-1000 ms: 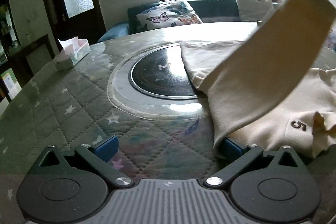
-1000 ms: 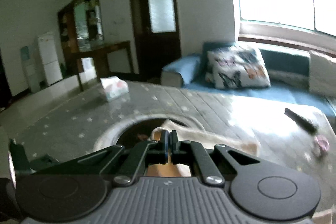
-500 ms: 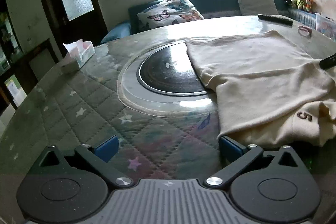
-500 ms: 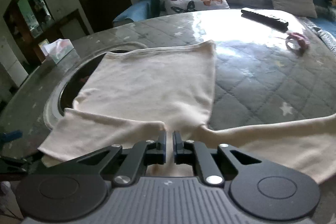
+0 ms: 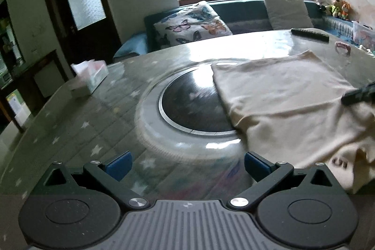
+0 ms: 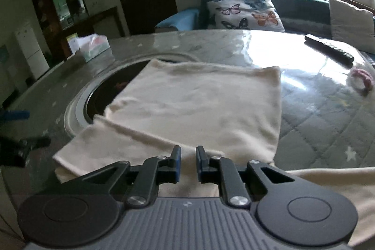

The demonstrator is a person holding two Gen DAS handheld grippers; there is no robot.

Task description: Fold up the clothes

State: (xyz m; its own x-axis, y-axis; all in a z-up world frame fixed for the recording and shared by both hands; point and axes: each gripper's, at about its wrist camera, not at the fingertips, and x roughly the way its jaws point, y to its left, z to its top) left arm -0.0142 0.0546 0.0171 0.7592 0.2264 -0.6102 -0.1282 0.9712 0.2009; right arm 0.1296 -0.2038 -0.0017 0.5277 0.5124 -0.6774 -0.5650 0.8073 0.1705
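Looking along the left gripper (image 5: 186,164): jaws stood wide apart, blue pads (image 5: 118,164) exposed, nothing between them. Hovered over the quilted star-print table cover (image 5: 77,132), just left of the cream garment (image 5: 290,107). Showed the garment spread flat on the right half of the table, its left edge overlapping the dark round inset plate (image 5: 189,107). Carried a dark "5" mark (image 5: 338,162) on the near right portion, beside a rumpled fold. Caught a dark tip of the right gripper (image 5: 359,94) entering at the right edge, above the cloth. Held, farther back, a tissue box (image 5: 90,79) at left, a remote control (image 5: 309,34) and a small pink item (image 5: 342,48) at far right. Backed by a butterfly-print cushion (image 5: 192,26) on a sofa under the window.

Looking along the right gripper (image 6: 187,164): jaws stood at a narrow gap and were opening. Showed cream cloth directly below and behind the gap; contact between pads and cloth could not be judged. Showed the garment (image 6: 201,104) lying flat ahead, a folded-in sleeve (image 6: 112,144) running across its near left portion. Left a further band of cloth (image 6: 328,182) trailing off to the right, by the gripper body. Showed the left gripper (image 6: 16,116) at the left edge, the tissue box (image 6: 91,46) behind, the remote control (image 6: 328,48) and pink item (image 6: 362,81) at right.
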